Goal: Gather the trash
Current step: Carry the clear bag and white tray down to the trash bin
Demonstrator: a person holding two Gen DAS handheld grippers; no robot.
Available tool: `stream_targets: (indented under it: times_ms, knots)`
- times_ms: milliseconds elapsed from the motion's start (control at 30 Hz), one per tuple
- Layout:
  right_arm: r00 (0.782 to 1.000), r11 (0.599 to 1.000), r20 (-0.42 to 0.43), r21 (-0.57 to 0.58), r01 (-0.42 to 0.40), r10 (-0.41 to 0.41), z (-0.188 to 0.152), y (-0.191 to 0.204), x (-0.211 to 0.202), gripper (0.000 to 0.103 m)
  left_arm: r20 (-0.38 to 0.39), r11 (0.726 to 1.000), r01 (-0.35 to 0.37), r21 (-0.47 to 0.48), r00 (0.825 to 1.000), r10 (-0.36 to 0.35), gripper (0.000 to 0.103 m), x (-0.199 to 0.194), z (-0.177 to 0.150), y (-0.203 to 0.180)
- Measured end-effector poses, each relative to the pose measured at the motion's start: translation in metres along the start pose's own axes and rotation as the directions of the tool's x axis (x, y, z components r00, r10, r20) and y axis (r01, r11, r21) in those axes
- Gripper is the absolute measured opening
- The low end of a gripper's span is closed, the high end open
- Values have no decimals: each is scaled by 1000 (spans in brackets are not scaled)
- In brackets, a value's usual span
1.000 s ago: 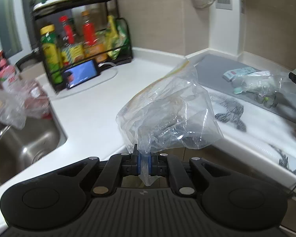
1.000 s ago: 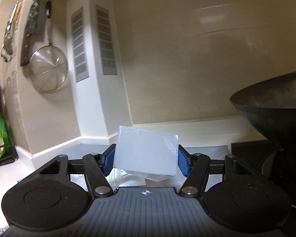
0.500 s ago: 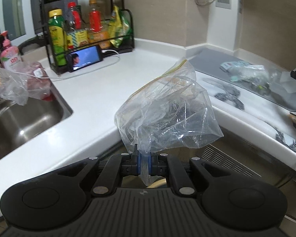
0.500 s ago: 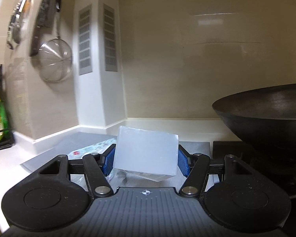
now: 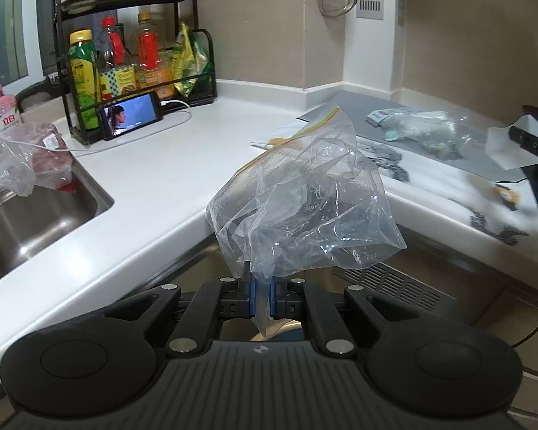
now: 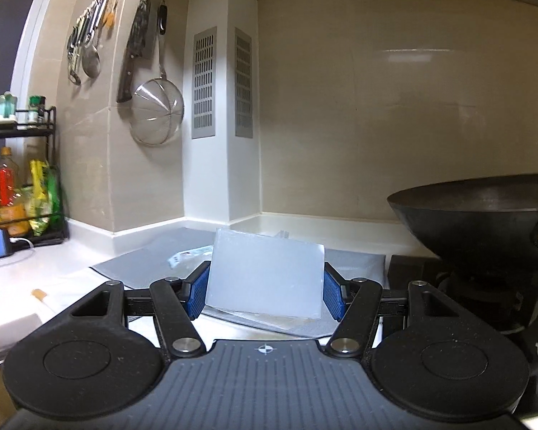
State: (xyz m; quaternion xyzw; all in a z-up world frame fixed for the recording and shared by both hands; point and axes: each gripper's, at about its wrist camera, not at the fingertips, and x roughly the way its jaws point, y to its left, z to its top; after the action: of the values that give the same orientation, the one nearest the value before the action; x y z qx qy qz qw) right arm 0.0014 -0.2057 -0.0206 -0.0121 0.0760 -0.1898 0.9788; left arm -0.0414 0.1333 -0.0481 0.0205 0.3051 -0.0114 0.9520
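So the left gripper [image 5: 262, 299] has its blue pads pinched tight on the bottom corner of a crumpled clear plastic zip bag [image 5: 305, 211], which puffs up in front of the white L-shaped countertop [image 5: 168, 179], off its edge. The right gripper [image 6: 265, 288] is clamped on a frosted white rectangular plastic box [image 6: 265, 276], a blue pad pressing on each of its 2 sides, held up over the grey mat [image 6: 150, 263]. A black wok [image 6: 484, 215] sits to its right. More clear plastic wrapping [image 5: 419, 130] lies on that mat.
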Motion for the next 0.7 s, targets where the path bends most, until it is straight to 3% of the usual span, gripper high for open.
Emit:
stream_targets:
  times_ms: [300, 567, 700]
  knots:
    - [978, 979, 23, -7, -206, 206, 2, 31, -59, 65, -58, 999, 43, 18, 997, -42, 7, 2, -12, -5]
    - [922, 923, -48, 12, -385, 385, -4, 60, -92, 65, -125, 995, 100, 24, 987, -96, 7, 10, -23, -5]
    - [898, 903, -95, 3, -430, 429, -18, 75, -100, 65, -185, 995, 99, 9, 978, -96, 7, 21, -29, -3]
